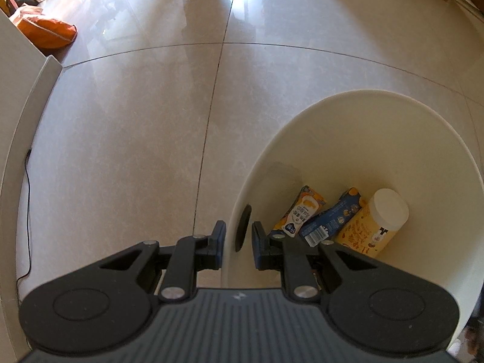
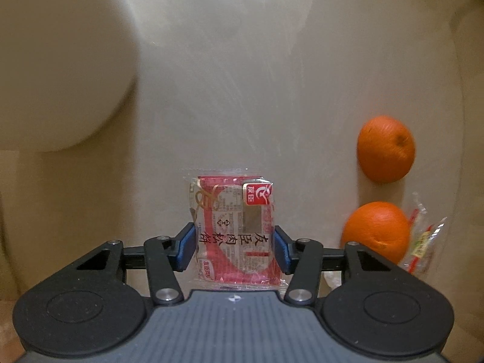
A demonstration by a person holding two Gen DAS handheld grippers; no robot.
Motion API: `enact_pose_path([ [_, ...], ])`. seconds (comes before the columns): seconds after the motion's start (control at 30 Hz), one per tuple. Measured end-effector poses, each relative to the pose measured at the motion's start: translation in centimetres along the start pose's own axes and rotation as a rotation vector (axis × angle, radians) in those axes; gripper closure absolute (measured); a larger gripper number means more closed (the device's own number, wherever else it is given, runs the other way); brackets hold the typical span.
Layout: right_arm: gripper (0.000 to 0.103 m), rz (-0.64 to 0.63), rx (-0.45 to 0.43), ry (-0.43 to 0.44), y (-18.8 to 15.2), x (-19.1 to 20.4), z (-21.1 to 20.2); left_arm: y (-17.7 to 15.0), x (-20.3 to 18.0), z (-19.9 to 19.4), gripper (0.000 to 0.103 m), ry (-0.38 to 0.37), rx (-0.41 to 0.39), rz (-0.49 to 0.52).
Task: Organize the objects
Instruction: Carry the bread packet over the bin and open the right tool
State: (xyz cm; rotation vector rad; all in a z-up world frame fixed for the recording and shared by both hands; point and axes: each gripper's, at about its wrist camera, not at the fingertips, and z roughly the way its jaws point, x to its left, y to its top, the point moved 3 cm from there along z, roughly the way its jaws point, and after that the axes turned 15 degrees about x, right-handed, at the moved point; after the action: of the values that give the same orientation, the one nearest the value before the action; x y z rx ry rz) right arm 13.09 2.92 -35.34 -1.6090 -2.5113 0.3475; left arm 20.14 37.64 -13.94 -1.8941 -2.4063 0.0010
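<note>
only the right wrist view shows the right gripper (image 2: pixel 234 243) clamping a red pastry packet (image 2: pixel 234 230), two oranges (image 2: pixel 385 149) to its right. elsewhere, the left gripper (image 1: pixel 239 242) straddles, unclosed, a white bin's rim (image 1: pixel 234 208); three snacks lie inside.

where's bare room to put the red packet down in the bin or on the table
In the bin, the far floor behind the two pouches and jar is bare. On the table, the stretch ahead of the red packet is free; the right side is crowded by two oranges and wrappers.
</note>
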Motion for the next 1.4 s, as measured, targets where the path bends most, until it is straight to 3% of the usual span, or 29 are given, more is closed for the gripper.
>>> enact_pose_path([
  [0.23, 0.046, -0.08, -0.076, -0.005, -2.2, 1.8, -10.7, -0.1, 0.1, 0.0, 0.087, -0.006, -0.005, 0.0],
  [0.47, 0.045, -0.197, -0.241, 0.021, -3.5, 5.8, -22.8, 0.1, 0.4, 0.0, 0.087, -0.025, 0.005, -0.006],
  [0.6, 0.045, -0.258, -0.324, 0.074, -2.8, 8.9, -26.8, 0.1, 0.4, 0.0, 0.087, -0.025, 0.01, -0.008],
  [0.7, 0.045, -0.293, -0.357, 0.098, -1.6, 11.2, -27.8, 0.2, 0.3, 0.0, 0.087, -0.022, 0.011, -0.012],
  [0.77, 0.038, -0.307, -0.368, 0.11, -1.0, 12.5, -27.7, 0.1, 0.3, 0.0, 0.087, -0.022, 0.01, -0.01],
  [0.83, 0.025, -0.315, -0.374, 0.115, -0.5, 13.5, -27.5, 0.1, 0.4, 0.0, 0.087, -0.031, 0.012, -0.015],
  [0.97, 0.013, -0.337, -0.382, 0.098, -0.5, 14.1, -27.3, 0.1, 0.6, 0.0, 0.087, -0.039, 0.013, -0.017],
  [1.17, 0.009, -0.278, -0.392, 0.107, -0.8, 12.8, -26.7, 0.1, 0.5, 0.0, 0.087, -0.035, 0.013, -0.018],
  [1.4, 0.004, -0.138, -0.441, 0.103, -1.8, 7.9, -26.2, 0.1, 0.4, 0.0, 0.087, -0.032, 0.011, -0.017],
])
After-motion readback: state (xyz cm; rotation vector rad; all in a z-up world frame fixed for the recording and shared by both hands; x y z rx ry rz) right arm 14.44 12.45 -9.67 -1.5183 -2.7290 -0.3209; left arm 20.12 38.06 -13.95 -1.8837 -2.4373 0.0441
